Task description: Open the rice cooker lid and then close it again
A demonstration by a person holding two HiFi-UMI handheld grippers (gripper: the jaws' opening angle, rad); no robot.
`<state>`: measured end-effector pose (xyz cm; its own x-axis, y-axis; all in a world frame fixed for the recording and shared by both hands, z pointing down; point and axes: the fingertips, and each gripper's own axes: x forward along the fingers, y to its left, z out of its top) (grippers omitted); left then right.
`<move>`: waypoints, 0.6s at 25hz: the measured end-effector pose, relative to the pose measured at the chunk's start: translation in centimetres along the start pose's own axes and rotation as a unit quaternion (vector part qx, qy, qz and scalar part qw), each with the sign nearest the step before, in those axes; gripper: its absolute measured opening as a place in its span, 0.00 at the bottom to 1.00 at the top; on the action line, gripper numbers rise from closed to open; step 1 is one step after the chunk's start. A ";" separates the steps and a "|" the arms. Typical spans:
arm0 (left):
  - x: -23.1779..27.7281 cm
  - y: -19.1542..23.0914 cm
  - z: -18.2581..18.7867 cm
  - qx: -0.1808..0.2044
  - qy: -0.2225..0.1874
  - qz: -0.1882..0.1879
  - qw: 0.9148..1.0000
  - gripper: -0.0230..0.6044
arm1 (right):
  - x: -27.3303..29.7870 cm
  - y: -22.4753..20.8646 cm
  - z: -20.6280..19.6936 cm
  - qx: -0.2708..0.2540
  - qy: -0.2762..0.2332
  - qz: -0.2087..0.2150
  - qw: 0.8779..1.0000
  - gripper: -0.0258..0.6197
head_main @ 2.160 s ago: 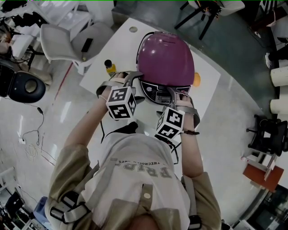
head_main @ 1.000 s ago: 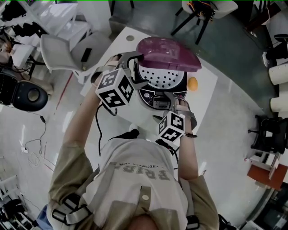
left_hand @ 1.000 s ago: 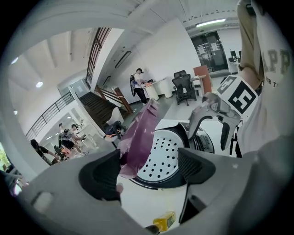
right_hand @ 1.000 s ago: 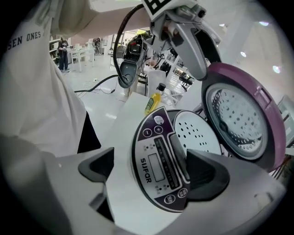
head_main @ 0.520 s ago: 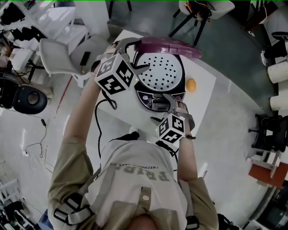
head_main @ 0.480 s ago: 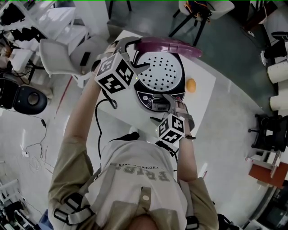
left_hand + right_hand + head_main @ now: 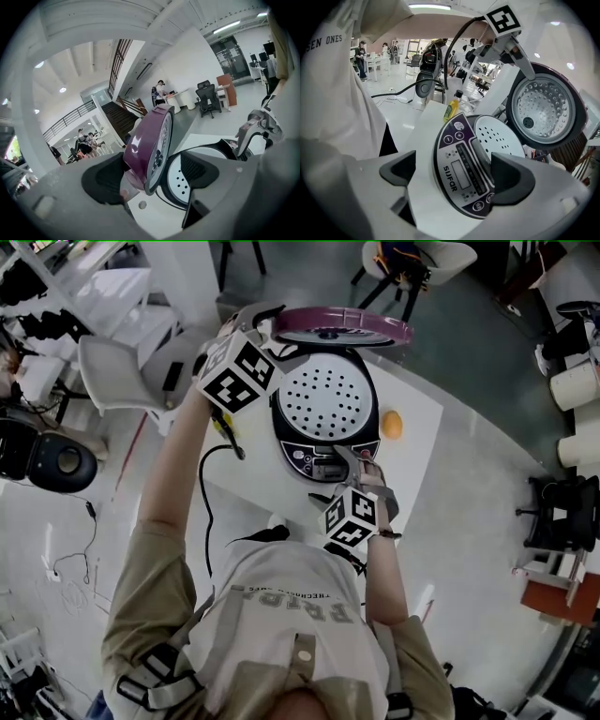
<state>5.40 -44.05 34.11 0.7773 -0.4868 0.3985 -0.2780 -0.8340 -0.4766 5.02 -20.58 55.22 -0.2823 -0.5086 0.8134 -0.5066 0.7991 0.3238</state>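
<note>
The rice cooker (image 7: 319, 457) sits on the desk (image 7: 417, 474) with its purple lid (image 7: 342, 326) swung upright. The left gripper (image 7: 153, 176) has its fingers wide astride the lid's rim, seemingly propping it open. The right gripper (image 7: 457, 176), fingers also wide, straddles the control panel (image 7: 461, 171), likely to steady the base.

The rice cooker (image 7: 323, 427) stands open at the middle of the white bench (image 7: 417, 460). Its round body is dark, with a glossy purple-edged control panel (image 7: 322, 461) and display on the near side. A white perforated inner plate (image 7: 328, 395) covers the mouth. The purple lid (image 7: 342, 326) is swung up on the far-side hinge, nearly upright, its silvery dimpled underside facing the near side.
</note>
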 end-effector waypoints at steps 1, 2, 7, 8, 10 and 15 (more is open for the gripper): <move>0.2 0.5 0.1 -0.003 -0.003 0.001 1.000 0.65 | 0.0 0.0 0.0 0.001 0.000 0.000 1.000 0.77; 0.3 0.9 0.1 -0.007 -0.006 0.002 1.000 0.64 | 0.0 0.1 0.0 0.003 0.001 0.000 1.000 0.77; 0.9 2.7 0.5 -0.019 -0.014 -0.004 1.000 0.64 | 0.1 -0.1 0.2 0.015 0.000 -0.001 1.000 0.78; 1.1 3.0 0.4 -0.018 -0.013 -0.002 1.000 0.64 | 0.1 -0.1 0.2 0.018 -0.001 -0.002 1.000 0.78; 1.7 3.7 0.2 -0.017 -0.014 0.002 1.000 0.64 | 0.3 -0.2 0.4 0.026 -0.002 -0.005 1.000 0.78; 2.7 5.5 0.4 -0.025 -0.023 0.003 0.999 0.64 | 0.4 -0.3 0.5 0.041 -0.004 -0.011 0.999 0.79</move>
<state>6.17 -49.79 32.25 0.8001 -0.4805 0.3592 -0.3097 -0.8436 -0.4386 4.62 -21.23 55.20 -0.2761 -0.5285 0.8028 -0.5775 0.7589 0.3010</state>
